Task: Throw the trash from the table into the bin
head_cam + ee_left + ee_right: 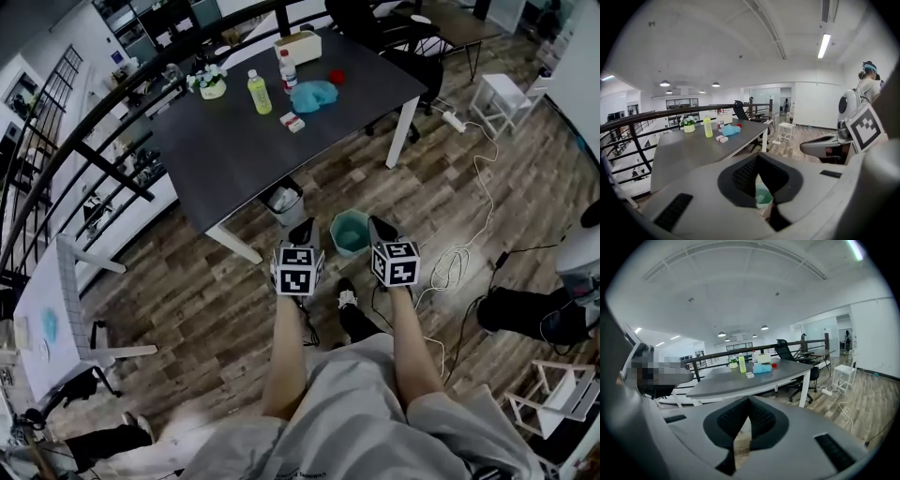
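While my left fingers [302, 232] and right fingers [382, 231] are pressed together, empty, the trash [314, 95] lies well ahead on the desk [234, 150], past the bin [350, 234] between them; my left looks marginally nearer.

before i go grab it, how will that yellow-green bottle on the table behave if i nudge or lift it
The yellow-green bottle stands upright, tall and narrow, so a sideways nudge would probably tip it. Its round body would likely roll on the smooth table once down. It looks like stiff plastic, probably not fragile; its fill I cannot tell.
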Available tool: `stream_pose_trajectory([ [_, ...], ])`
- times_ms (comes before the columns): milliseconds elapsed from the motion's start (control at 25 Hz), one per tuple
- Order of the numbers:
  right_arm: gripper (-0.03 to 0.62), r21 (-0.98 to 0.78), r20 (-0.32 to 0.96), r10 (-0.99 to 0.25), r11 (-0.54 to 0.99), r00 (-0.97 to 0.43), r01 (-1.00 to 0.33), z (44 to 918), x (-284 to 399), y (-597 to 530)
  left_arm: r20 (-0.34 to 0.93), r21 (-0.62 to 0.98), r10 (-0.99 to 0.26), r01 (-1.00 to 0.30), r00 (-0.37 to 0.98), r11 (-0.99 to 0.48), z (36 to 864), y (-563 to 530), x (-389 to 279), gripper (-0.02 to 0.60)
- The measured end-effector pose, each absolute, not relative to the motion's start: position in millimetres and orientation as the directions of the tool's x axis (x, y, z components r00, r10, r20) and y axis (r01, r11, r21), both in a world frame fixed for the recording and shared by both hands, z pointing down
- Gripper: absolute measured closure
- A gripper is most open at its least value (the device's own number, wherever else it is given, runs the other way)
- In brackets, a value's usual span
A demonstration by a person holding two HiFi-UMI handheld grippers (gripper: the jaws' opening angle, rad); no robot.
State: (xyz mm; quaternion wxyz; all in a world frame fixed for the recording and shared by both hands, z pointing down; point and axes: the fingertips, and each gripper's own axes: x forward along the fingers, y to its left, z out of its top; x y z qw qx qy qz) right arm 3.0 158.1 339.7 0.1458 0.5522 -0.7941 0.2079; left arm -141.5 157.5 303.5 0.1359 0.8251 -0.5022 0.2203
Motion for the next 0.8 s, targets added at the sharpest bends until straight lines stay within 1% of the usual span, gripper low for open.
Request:
stream_pose_trajectory([
  [160, 0.583, -0.175, 0.446, -0.834, 0.277, -0.326, -0.945, 335.3, 12.7, 113.5, 0.492, -0.018, -0.8, -0.915, 0.343, -0.404, 298.7, 117.0, -147.8, 0.552],
  [280, 0.583, -0.188, 0.447, -0.837, 0.256, -0.315, -0.948, 337.2, 20.1, 80.6, 0.534, -0.049, -0.798, -0.932, 0.279, -0.358, 312.9, 94.3, -160.8, 0.552],
  [400, 0.583, -0.2, 0.428, -0.837, 0.28, -0.34, -0.939, 332.6, 18.9, 44.4, 0.545, -0.06, -0.797, -0.936, 0.26, -0.347, 316.3, 66.8, -167.5, 0.552],
  [560, 0.583, -0.231, 0.378, -0.838, 0.326, -0.393, -0.917, 323.0, 14.3, -5.7, 0.519, -0.068, -0.822, -0.947, 0.234, -0.313, 305.4, 22.0, -170.6, 0.552],
  [800, 0.583, -0.255, 0.336, -0.823, 0.389, -0.458, -0.885, 313.3, 11.2, -51.7, 0.48, -0.184, -0.86, -0.938, 0.175, -0.294, 284.0, -19.0, -160.8, 0.552],
])
